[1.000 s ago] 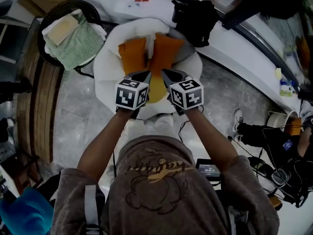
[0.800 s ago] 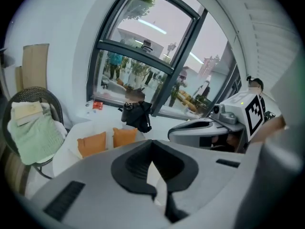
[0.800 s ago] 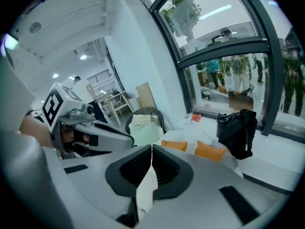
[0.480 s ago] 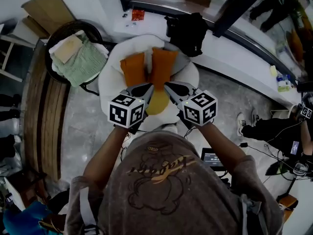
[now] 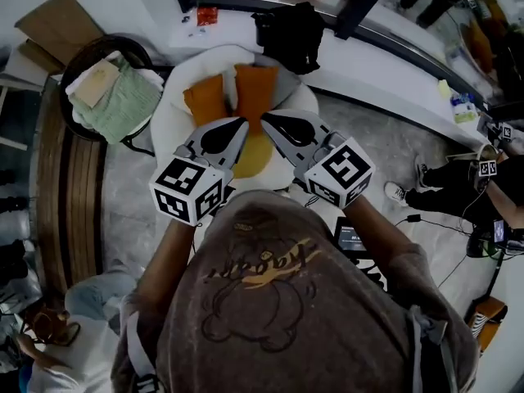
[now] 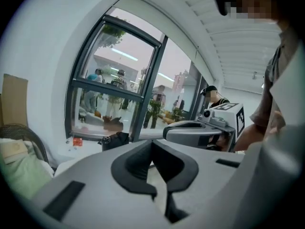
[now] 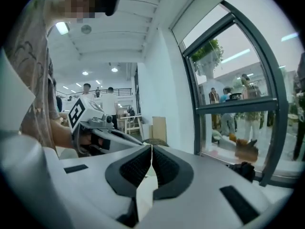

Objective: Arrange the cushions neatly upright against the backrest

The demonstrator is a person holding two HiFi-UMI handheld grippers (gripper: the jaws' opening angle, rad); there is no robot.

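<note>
Two orange cushions (image 5: 205, 101) (image 5: 255, 91) stand upright side by side against the backrest of a round white armchair (image 5: 168, 125). A yellow cushion (image 5: 254, 155) lies on the seat in front of them, partly hidden by my grippers. My left gripper (image 5: 242, 124) and right gripper (image 5: 265, 118) are held high above the seat with their tips close together, both shut with nothing between the jaws. In the left gripper view the shut left gripper (image 6: 152, 143) points at a window, with the right gripper (image 6: 200, 130) beside it. The right gripper view shows the shut right gripper (image 7: 151, 148).
A black bag (image 5: 288, 31) rests on the white ledge behind the armchair. To the left stands a dark round basket with green and cream cloths (image 5: 119, 88), then a wooden bench (image 5: 70, 187). A person (image 5: 467, 187) and cables are on the floor at right.
Both grippers have risen from just over the yellow cushion up towards the head camera, still shut. The cushions have not moved.
</note>
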